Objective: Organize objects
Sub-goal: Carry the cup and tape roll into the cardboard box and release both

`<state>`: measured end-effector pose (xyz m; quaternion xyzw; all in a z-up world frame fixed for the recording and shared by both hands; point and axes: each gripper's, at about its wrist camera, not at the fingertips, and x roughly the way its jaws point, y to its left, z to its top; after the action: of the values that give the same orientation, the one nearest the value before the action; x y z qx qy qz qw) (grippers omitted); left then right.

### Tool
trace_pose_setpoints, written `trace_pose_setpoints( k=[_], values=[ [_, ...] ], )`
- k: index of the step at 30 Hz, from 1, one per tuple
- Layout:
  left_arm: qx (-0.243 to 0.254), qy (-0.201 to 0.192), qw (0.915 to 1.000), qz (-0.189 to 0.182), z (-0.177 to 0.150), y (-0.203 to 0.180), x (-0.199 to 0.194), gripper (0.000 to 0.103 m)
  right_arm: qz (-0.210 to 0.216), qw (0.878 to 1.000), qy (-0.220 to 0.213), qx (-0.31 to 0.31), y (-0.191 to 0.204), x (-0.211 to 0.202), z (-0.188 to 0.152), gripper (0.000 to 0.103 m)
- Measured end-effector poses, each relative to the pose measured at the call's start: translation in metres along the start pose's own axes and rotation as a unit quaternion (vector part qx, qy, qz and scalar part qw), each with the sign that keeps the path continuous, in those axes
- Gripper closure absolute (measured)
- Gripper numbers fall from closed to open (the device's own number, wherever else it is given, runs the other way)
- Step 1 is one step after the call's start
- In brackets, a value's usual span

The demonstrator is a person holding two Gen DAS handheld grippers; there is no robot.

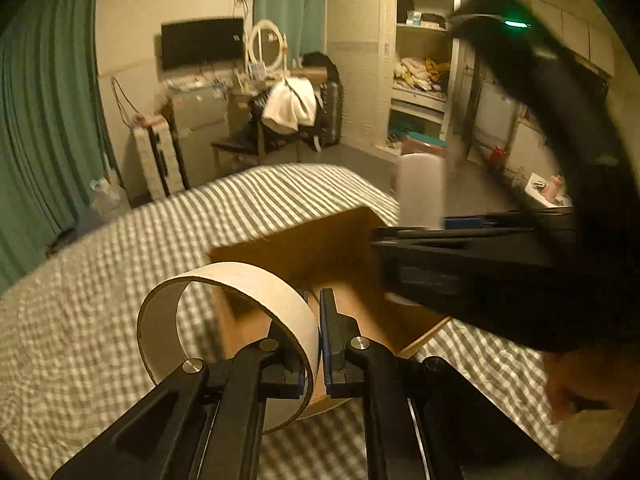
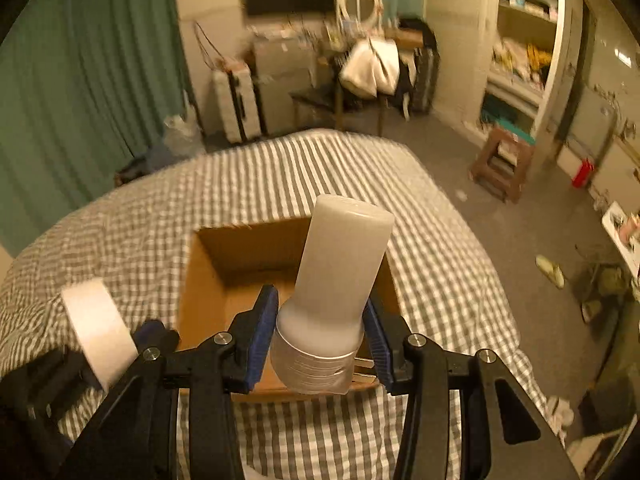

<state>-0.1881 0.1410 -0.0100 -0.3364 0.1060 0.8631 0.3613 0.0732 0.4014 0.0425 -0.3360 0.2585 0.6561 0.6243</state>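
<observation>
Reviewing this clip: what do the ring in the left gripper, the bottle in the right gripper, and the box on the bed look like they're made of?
Ring: seems cardboard, matte, with a brown cut edge and pale faces, likely an empty tape core. Bottle: looks like frosted translucent white plastic with a ribbed silvery cap; frosted glass can't be excluded. Box: plain brown cardboard, matte, open-topped.

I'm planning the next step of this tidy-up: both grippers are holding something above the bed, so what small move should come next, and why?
Probably lower the right gripper a little and release. It is shut on the frosted white bottle with a silver cap, which hangs over the open brown cardboard box on the checked bedcover. The left gripper, shut on the white cardboard tape ring, can follow.
</observation>
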Motion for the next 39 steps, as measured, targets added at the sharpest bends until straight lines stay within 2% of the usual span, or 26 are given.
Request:
trace_pose_setpoints(
  k=[3,8,11,13,14,15,16,17,18,21,25,31,35,39],
  values=[
    [0.002,0.021,0.9997,-0.012,-0.005,0.002,0.022,0.097,-0.014,0.999,0.036,0.002,-0.001,0.039,0.004,0.06],
    [-0.019,0.057,0.9969,-0.05,-0.017,0.01,0.052,0.096,-0.001,0.997,0.073,0.021,-0.008,0.083,-0.002,0.06],
    [-0.007,0.074,0.9961,-0.049,-0.018,0.006,0.065,0.095,0.006,0.997,0.071,0.04,-0.017,0.092,-0.003,0.06],
    [-0.003,0.078,0.9953,-0.058,-0.018,0.001,0.067,0.087,0.003,0.996,0.064,0.054,-0.026,0.09,-0.003,0.057],
    [-0.003,0.078,0.9946,-0.069,-0.017,0.0,0.066,0.075,0.005,0.996,0.059,0.06,-0.029,0.086,0.0,0.051],
    [-0.004,0.076,0.9942,-0.076,-0.015,-0.001,0.064,0.058,0.005,0.997,0.053,0.063,-0.03,0.082,0.002,0.039],
    [-0.004,0.071,0.9943,-0.079,-0.013,-0.004,0.062,0.047,0.0,0.997,0.046,0.064,-0.032,0.077,0.007,0.033],
    [-0.004,0.065,0.9949,-0.077,-0.011,-0.005,0.058,0.027,-0.004,0.997,0.033,0.064,-0.035,0.069,0.01,0.033],
    [-0.003,0.057,0.9954,-0.076,-0.006,-0.005,0.054,0.015,-0.006,0.998,0.026,0.064,-0.034,0.064,0.01,0.033],
    [-0.003,0.034,0.997,-0.07,0.003,-0.001,0.036,0.013,-0.005,0.997,0.004,0.08,-0.041,0.042,0.014,0.031],
    [-0.002,0.025,0.9983,-0.052,0.016,0.009,0.007,0.011,0.001,0.995,-0.001,0.102,-0.06,0.011,0.015,0.03],
    [-0.022,-0.015,0.9991,-0.034,0.036,0.022,-0.055,0.007,-0.014,0.995,-0.035,0.092,-0.074,-0.067,0.007,0.03],
    [-0.036,-0.046,0.9983,0.001,0.036,0.027,-0.098,0.007,-0.024,0.995,-0.064,0.066,-0.068,-0.124,-0.013,0.03],
    [-0.033,-0.057,0.9977,0.017,0.015,0.017,-0.142,0.005,-0.028,0.995,-0.085,0.038,-0.056,-0.175,-0.045,0.026]
  ],
)
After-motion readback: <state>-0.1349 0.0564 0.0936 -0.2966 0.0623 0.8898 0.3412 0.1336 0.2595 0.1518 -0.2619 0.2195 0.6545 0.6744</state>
